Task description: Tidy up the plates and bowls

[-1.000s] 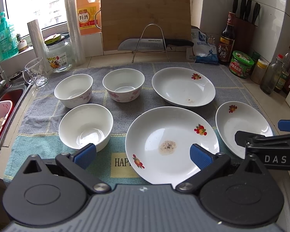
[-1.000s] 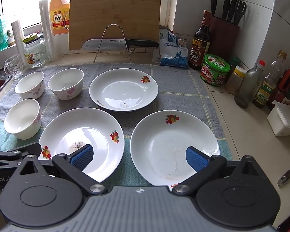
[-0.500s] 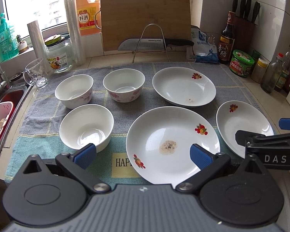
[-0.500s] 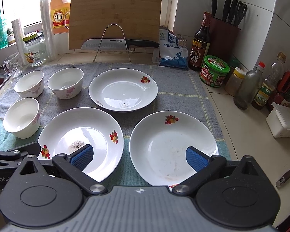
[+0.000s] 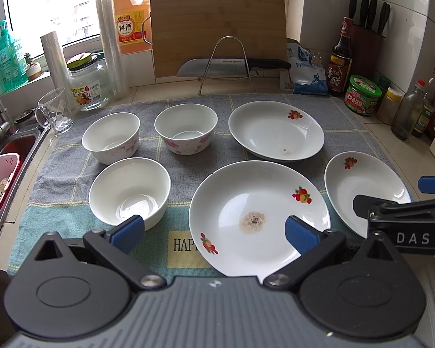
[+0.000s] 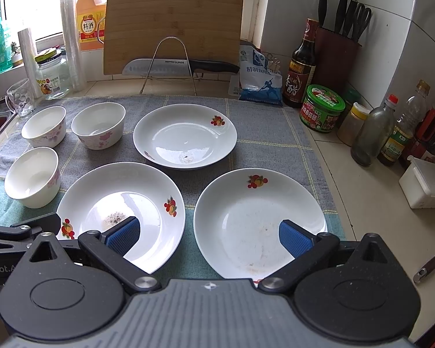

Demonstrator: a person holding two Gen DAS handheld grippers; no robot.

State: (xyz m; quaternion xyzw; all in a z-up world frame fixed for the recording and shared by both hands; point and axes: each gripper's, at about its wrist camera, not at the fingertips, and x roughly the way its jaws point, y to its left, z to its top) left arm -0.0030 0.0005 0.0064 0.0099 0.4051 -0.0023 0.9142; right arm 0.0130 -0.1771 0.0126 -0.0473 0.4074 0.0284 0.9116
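Barely any motion since a second ago: both views drift slightly, dishes unmoved. Left wrist: left gripper (image 5: pixel 214 230) wide open, empty, hovering over the front edge of the towel (image 5: pixel 188 171) between near bowl (image 5: pixel 130 192) and speckled plate (image 5: pixel 259 217); two more bowls (image 5: pixel 110 137) (image 5: pixel 186 127) behind. Right wrist: right gripper (image 6: pixel 208 233) wide open, empty, above near right plate (image 6: pixel 259 220); back plate (image 6: pixel 185 136) beyond. Nothing stacked yet, looks like pre-grasp. Next: drop to a rim, pinch, lift onto a matching dish.
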